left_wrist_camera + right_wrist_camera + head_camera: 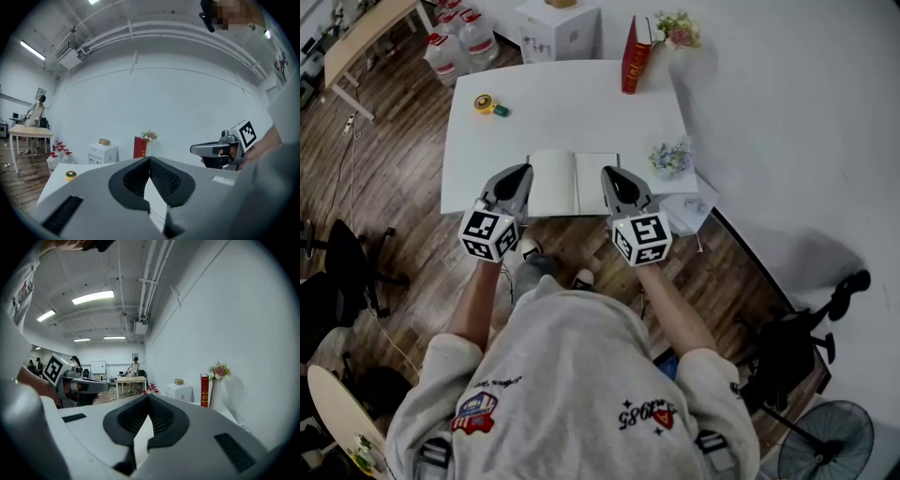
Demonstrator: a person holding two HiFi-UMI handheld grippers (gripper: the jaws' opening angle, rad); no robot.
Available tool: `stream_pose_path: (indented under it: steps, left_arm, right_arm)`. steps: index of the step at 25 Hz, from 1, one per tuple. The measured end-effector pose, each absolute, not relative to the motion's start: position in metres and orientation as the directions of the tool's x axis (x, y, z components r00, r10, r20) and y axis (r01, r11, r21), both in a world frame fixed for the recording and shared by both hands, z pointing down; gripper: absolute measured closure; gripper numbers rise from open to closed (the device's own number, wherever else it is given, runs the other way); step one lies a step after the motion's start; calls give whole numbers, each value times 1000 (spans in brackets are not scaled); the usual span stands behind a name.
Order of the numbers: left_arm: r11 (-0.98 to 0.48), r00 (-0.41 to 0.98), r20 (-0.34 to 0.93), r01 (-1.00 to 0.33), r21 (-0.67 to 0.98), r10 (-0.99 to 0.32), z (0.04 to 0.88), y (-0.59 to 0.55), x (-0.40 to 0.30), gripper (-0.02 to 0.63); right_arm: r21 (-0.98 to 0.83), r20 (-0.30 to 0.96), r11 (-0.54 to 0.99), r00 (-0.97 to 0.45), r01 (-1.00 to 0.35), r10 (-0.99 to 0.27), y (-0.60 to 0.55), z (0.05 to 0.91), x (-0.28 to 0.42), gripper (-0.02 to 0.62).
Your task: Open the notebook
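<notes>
The notebook (574, 184) lies open on the white table (562, 103) near its front edge, showing two blank pages. My left gripper (523, 171) hangs in the air over the notebook's left edge, and my right gripper (607, 172) over its right edge. Both point forward, about level. In the left gripper view the left gripper (150, 159) has its tips together with nothing between them, and the right gripper (193, 149) shows off to the right. In the right gripper view the right gripper (148, 395) is shut and empty, with the left gripper (107, 386) to its left.
A yellow tape measure (486, 104) lies at the table's far left. A red book (635, 54) stands at the far right beside a vase of flowers (678, 30). A small blue bouquet (671, 157) sits right of the notebook. Water bottles (455, 42) and a white cabinet (558, 28) stand behind.
</notes>
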State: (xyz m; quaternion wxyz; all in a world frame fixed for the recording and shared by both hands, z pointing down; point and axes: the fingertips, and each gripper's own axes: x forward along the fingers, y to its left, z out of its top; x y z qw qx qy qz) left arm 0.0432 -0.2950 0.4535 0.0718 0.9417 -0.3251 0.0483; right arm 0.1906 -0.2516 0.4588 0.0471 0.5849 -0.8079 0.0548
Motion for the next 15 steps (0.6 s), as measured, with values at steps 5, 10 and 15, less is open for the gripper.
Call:
stream_pose_path:
  steps: [5, 10, 15]
  left_arm:
    - [-774, 780, 141, -624, 105, -610, 452, -292, 40, 601]
    - [-767, 774, 144, -632, 108, -617, 455, -291, 37, 601]
    - [-765, 772, 155, -634, 116, -616, 460, -291, 36, 601]
  right_arm:
    - [-48, 143, 298, -302, -953, -943, -247, 458, 192, 592]
    - [-48, 151, 292, -296, -955, -943, -244, 464, 195, 594]
    - [-39, 171, 268, -271, -963, -947, -242, 473, 203, 594]
